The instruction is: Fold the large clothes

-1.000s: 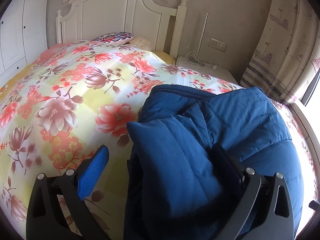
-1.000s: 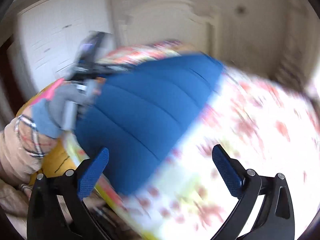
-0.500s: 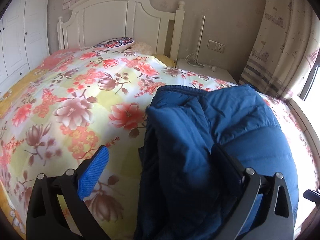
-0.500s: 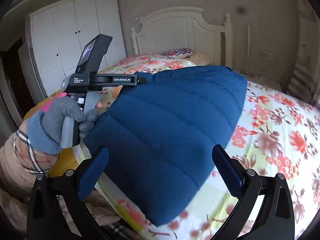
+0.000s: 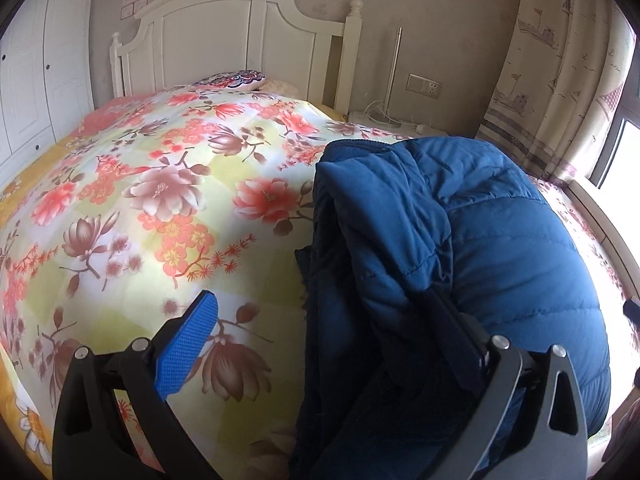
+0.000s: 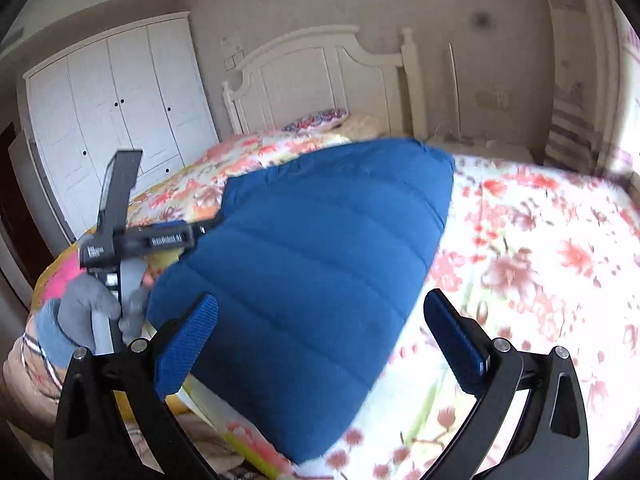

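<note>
On the floral bed (image 5: 168, 208), a blue jacket (image 5: 500, 240) lies folded near its window-side edge.
Left hand-held gripper (image 5: 320, 336) wide, right hand-held gripper (image 6: 320, 332) wide; quilt beside the jacket bare.

Black curved gripper frames w/ silver screws, blue ribbed pads (image 6: 185, 347). Grey knit glove (image 6: 86, 312), blue cuff, plaid sleeve (image 6: 32, 354). White lettering on handle.

Bed (image 5: 240, 28) with floral quilt (image 5: 160, 208), blue padded jacket (image 5: 500, 240) lying on it, patterned pillow (image 5: 234, 79) at headboard
</note>
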`<state>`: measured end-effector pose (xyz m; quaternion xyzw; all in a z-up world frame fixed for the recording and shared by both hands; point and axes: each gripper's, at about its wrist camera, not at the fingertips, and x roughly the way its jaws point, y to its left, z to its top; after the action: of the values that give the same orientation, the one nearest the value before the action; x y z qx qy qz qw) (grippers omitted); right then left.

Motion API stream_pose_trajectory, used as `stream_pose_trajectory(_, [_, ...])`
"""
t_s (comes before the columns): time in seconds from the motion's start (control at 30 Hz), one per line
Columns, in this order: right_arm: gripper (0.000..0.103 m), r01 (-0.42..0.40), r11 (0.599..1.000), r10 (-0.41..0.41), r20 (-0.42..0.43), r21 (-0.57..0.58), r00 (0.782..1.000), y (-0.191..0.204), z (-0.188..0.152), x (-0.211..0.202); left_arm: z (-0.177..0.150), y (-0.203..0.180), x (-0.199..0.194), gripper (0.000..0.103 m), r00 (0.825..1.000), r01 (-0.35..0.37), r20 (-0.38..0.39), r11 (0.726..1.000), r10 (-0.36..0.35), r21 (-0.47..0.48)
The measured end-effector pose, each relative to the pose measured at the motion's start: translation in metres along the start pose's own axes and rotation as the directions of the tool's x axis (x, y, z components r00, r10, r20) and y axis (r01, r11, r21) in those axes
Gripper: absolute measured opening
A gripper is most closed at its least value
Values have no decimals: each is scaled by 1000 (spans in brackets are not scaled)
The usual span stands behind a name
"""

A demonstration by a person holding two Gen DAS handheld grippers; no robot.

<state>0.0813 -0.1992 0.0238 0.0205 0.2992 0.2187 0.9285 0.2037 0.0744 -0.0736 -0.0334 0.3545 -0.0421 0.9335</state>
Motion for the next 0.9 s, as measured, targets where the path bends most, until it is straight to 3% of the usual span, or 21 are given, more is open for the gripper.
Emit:
stream_pose_trajectory(0.1, [99, 25, 995, -27, -25, -94, 999, 24, 5, 22, -3, 1, -1, 101, 1000, -8, 3, 1000, 8, 4])
stream_pose_trajectory(0.17, [99, 72, 985, -87, -96, -156, 992, 35, -7, 54, -4, 2, 0, 101, 1000, -10, 2, 1000, 10, 1])
stream_pose_trajectory(0.23, [99, 88, 983, -99, -56, -163, 994, 36, -15, 54, -4, 2, 0, 101, 1000, -15, 2, 1000, 15, 3])
stream_pose_trajectory(0.37, [99, 31, 999, -32, -55, -24, 998, 9, -5, 32, -6, 5, -4, 101, 1000, 10, -23, 1000, -10, 6])
stream_pose_trajectory(0.43, [99, -2, 995, 8, -64, 100, 998, -17, -6, 24, -9, 17, -4, 101, 990, 107, -83, 993, -111, -51])
stream_pose_trajectory(0.53, [99, -110, 956, 154, -146, 270, 977, -50, -15, 36, -21, 39, 5, 101, 944, 254, -171, 952, -283, -173])
stream_pose_trajectory(0.6, [99, -163, 928, 235, -186, 335, 954, -58, -22, 51, -31, 55, 16, 101, 891, 341, -201, 893, -406, -294])
stream_pose_trajectory(0.67, [99, -215, 904, 301, -192, 371, 934, -57, -26, 65, -33, 57, 17, 101, 868, 387, -195, 869, -456, -308])
stream_pose_trajectory(0.73, [99, -218, 901, 304, -187, 375, 934, -58, -26, 70, -33, 55, 19, 101, 840, 426, -212, 850, -499, -310])
stream_pose_trajectory(0.77, [99, -231, 900, 313, -180, 369, 932, -58, -25, 70, -33, 55, 21, 97, 822, 450, -214, 833, -527, -323])
stream_pose_trajectory(0.8, [97, -237, 903, 313, -172, 359, 934, -58, -25, 68, -33, 55, 27, 88, 776, 500, -217, 787, -593, -361])
stream_pose_trajectory(0.83, [89, -234, 911, 300, -157, 339, 941, -57, -25, 64, -34, 57, 33, 73, 724, 541, -212, 731, -656, -416])
stream_pose_trajectory(0.87, [81, -229, 922, 282, -136, 314, 950, -56, -25, 60, -33, 56, 35, 65, 714, 552, -206, 718, -670, -424])
stream_pose_trajectory(0.9, [78, -220, 932, 263, -120, 289, 957, -55, -28, 51, -29, 52, 33, 61, 725, 555, -203, 734, -657, -392])
